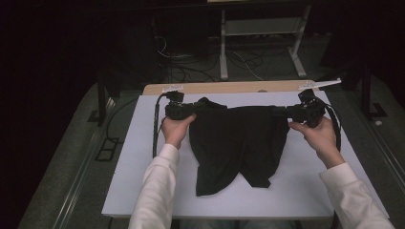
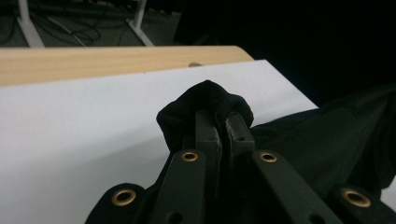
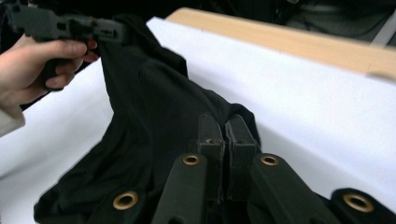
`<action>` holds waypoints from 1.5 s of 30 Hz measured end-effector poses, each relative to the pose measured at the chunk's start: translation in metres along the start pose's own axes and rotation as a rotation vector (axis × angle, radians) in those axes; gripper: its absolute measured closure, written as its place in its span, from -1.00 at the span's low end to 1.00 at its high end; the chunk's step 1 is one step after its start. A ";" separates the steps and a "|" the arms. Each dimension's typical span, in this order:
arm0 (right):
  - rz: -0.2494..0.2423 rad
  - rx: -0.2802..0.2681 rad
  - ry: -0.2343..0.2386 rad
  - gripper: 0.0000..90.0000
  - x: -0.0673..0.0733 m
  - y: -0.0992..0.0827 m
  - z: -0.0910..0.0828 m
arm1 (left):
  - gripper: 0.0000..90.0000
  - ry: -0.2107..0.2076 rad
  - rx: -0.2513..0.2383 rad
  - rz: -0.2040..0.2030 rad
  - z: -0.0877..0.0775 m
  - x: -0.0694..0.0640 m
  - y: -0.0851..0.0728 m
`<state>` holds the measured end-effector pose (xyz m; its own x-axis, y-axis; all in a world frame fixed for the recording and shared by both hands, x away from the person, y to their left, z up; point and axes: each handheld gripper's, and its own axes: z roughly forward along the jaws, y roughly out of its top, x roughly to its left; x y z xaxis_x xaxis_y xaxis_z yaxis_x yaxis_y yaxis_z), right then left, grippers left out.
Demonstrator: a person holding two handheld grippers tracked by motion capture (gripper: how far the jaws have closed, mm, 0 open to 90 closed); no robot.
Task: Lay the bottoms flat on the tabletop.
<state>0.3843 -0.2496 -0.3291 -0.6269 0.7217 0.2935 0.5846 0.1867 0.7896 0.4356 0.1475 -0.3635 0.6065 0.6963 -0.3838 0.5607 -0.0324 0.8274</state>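
Note:
A pair of black shorts (image 1: 236, 145) hangs stretched between my two grippers above the white board (image 1: 143, 167), its legs draping down onto the board. My left gripper (image 1: 195, 109) is shut on the left end of the waistband; in the left gripper view the cloth (image 2: 205, 100) bunches over the closed jaws of the left gripper (image 2: 223, 122). My right gripper (image 1: 281, 112) is shut on the right end of the waistband. In the right gripper view the shorts (image 3: 149, 121) run from my right gripper (image 3: 225, 128) up to the other gripper (image 3: 109, 30).
The white board lies on a wooden table whose edge (image 1: 229, 88) shows at the far side. Beyond it stand a white frame (image 1: 260, 28) and tangled cables (image 1: 191, 62) on a dark floor. A black cable (image 1: 155, 124) loops down from the left gripper.

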 end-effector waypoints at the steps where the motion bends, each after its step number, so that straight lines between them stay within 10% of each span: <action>1: -0.015 -0.010 -0.014 0.91 0.003 0.003 -0.001 | 0.90 -0.004 -0.012 0.000 -0.003 -0.002 0.001; 5: -0.020 -0.069 -0.017 0.91 0.008 0.011 -0.007 | 0.90 -0.006 -0.054 -0.003 -0.013 -0.006 0.005; 11: 0.042 -0.032 0.107 0.91 0.013 -0.013 0.007 | 0.90 0.016 -0.033 -0.041 -0.022 -0.005 -0.017; 17: 0.130 0.126 0.234 0.91 0.021 -0.078 0.038 | 0.90 0.062 0.081 -0.069 -0.037 0.006 -0.074; 25: 0.185 0.278 0.300 0.91 0.034 -0.124 0.055 | 0.89 0.020 0.231 -0.071 -0.048 0.006 -0.116; 39: 0.163 0.359 0.344 0.90 0.050 -0.140 0.061 | 0.81 0.074 0.291 0.015 -0.065 0.000 -0.128; 45: 0.144 0.375 0.349 0.90 0.056 -0.141 0.061 | 0.33 0.106 0.231 0.060 -0.082 0.001 -0.125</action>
<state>0.2985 -0.1949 -0.4566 -0.6238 0.5046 0.5969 0.7810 0.3742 0.5000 0.3200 0.2105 -0.4336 0.5870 0.7592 -0.2811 0.6466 -0.2307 0.7271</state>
